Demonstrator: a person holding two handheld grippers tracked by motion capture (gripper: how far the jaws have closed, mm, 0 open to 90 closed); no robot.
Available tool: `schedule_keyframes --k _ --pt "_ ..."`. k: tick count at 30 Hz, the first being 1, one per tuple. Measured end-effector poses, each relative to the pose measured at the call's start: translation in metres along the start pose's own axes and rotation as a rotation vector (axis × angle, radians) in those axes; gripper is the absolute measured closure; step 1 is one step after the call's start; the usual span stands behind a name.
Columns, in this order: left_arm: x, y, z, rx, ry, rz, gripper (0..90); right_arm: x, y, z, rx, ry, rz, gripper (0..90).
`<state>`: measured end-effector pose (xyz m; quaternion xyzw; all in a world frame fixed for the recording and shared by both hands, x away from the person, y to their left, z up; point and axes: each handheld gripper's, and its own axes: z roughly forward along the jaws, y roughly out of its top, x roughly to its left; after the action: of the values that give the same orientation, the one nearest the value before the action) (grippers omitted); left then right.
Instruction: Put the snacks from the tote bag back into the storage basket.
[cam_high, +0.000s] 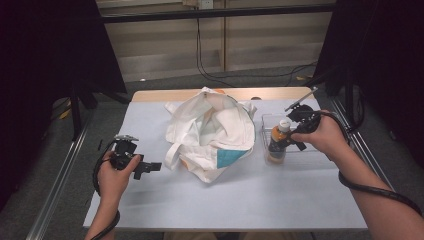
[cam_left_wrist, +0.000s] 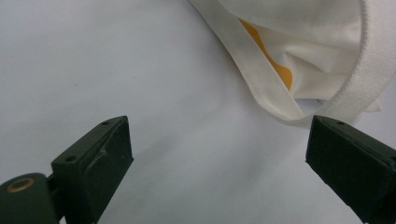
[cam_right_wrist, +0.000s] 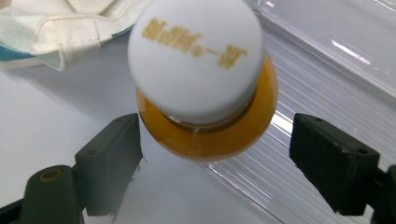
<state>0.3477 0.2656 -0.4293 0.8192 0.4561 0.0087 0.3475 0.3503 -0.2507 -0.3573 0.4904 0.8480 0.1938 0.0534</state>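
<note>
Black fingers (cam_right_wrist: 107, 163) of the right gripper (cam_right_wrist: 215, 163) stand wide on either side of the bottle (cam_right_wrist: 205, 93), not pressing it; the bottle stands upright in the clear tray (cam_high: 265, 122) at the bench's right, its white cap (cam_right_wrist: 196, 60) on. The left gripper (cam_left_wrist: 219, 158), fingers (cam_left_wrist: 100, 163) wide and holding nothing, hovers over bare bench (cam_high: 225, 195) just beside the bag's strap (cam_left_wrist: 261, 84). The white bag (cam_high: 210, 132) lies slumped mid-bench, near the tray. Judging by this, the bottle has yet to be grasped, and if it is bound for the bag, lifting, opening the bag and packing all remain.
</note>
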Motion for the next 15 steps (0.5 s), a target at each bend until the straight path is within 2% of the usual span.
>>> schedule_keyframes --k 15 --pt "0.001 -0.001 0.000 0.005 0.002 0.005 7.0 -0.010 -0.016 -0.002 -0.017 0.014 0.020 16.4"
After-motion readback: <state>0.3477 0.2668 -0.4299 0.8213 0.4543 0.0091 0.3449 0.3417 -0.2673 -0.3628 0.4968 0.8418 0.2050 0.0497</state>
